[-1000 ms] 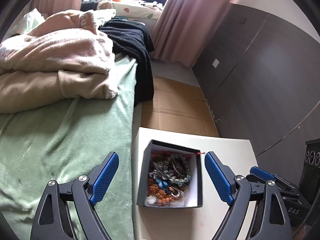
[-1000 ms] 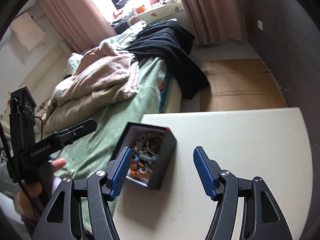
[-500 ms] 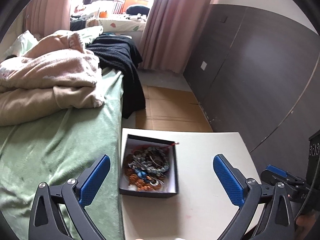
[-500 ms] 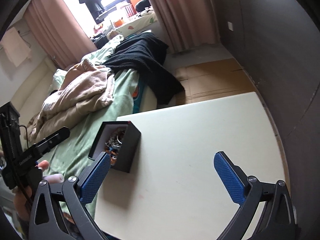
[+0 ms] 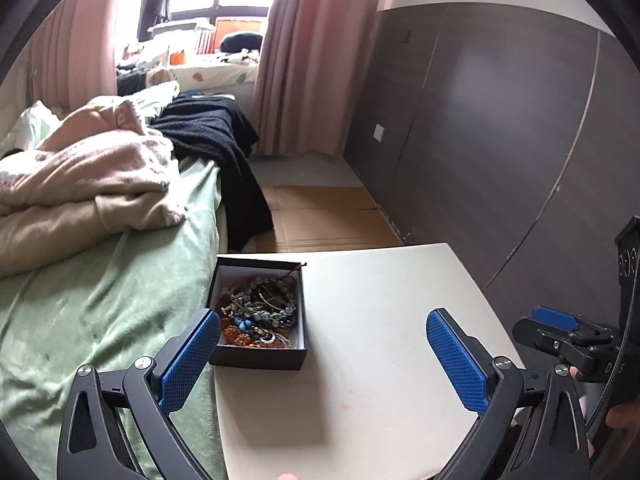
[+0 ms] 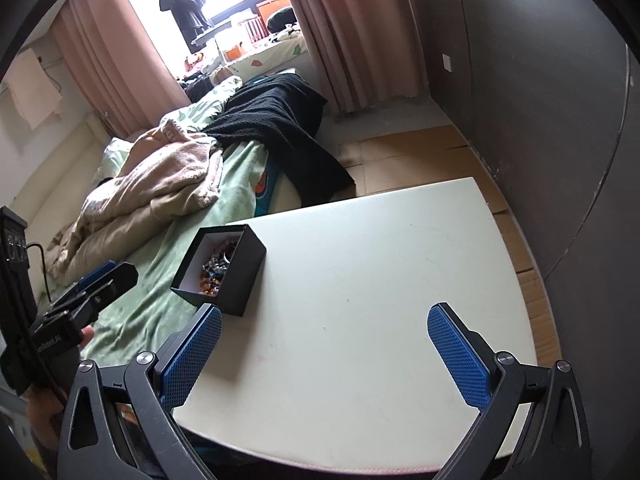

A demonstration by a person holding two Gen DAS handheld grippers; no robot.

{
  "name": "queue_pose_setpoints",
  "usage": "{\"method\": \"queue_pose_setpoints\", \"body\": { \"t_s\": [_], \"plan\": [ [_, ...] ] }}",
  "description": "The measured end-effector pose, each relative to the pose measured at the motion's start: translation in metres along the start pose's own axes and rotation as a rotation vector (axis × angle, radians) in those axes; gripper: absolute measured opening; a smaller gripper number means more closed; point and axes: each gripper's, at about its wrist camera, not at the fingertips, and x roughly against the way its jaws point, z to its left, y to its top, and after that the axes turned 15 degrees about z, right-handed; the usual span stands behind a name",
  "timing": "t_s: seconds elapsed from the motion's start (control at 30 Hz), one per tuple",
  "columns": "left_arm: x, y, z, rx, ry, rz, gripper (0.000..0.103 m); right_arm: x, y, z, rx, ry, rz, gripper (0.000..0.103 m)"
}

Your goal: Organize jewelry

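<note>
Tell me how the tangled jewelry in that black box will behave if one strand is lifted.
The jewelry is probably floppy: beaded strands lie coiled. They overlap, so one would likely drag others along. The box looks light and may shift.

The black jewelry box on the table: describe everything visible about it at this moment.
The jewelry box is small, square and lidless, black outside with a white lining, probably cardboard. It sits flat and upright at the edge of the white table nearest the green-covered bed. Inside lies a tangled heap of beaded bracelets and necklaces in grey, blue, amber and brown, with a red thread at its far right corner. Neither gripper touches it; only the table does.
</note>
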Motion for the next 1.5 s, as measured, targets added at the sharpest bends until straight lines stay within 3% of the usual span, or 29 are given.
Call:
{"method": "queue_pose_setpoints", "body": {
  "t_s": [1.5],
  "plan": [
    [0.011, -0.006, -0.018, -0.037, 0.015, -0.026, 0.102, 0.018, -0.010, -0.011, -0.006, -0.035, -0.005, 0.103]
  ]
}}
